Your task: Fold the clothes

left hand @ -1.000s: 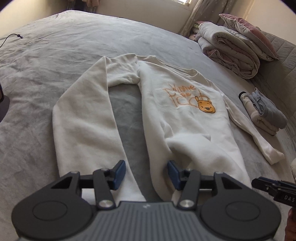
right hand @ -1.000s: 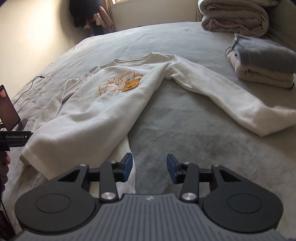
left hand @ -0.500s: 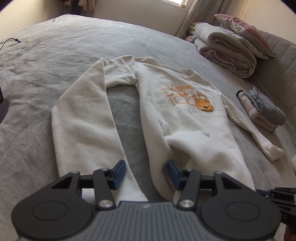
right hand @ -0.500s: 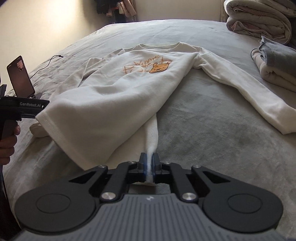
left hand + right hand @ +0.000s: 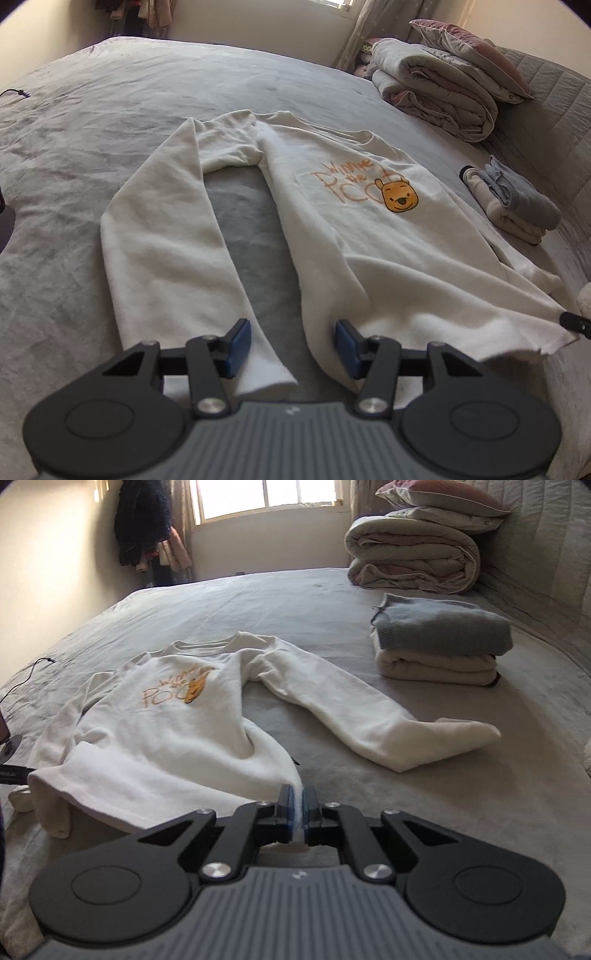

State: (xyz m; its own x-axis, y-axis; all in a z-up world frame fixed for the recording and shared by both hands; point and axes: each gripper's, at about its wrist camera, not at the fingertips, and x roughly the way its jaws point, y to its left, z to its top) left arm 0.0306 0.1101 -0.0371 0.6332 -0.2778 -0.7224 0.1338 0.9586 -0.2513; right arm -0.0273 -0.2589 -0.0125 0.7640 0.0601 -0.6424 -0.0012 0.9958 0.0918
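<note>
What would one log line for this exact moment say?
stage: first fold starting | right gripper: shut on sweatshirt hem corner, lifted | left gripper: open, over hem, not gripping | sweatshirt: face up on bed

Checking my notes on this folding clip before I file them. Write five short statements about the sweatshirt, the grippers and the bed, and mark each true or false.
1. The right gripper is shut on the hem corner of the cream sweatshirt. True.
2. The left gripper is clamped on a sleeve. False: its jaws stand open, pressing on nothing.
3. The sweatshirt lies with its orange bear print facing up. True.
4. The folded grey garment lies under the folded cream garment. False: the grey one is on top.
5. The rolled duvet covers the sweatshirt. False: it sits apart, far across the grey bed, with pillows on it.
</note>
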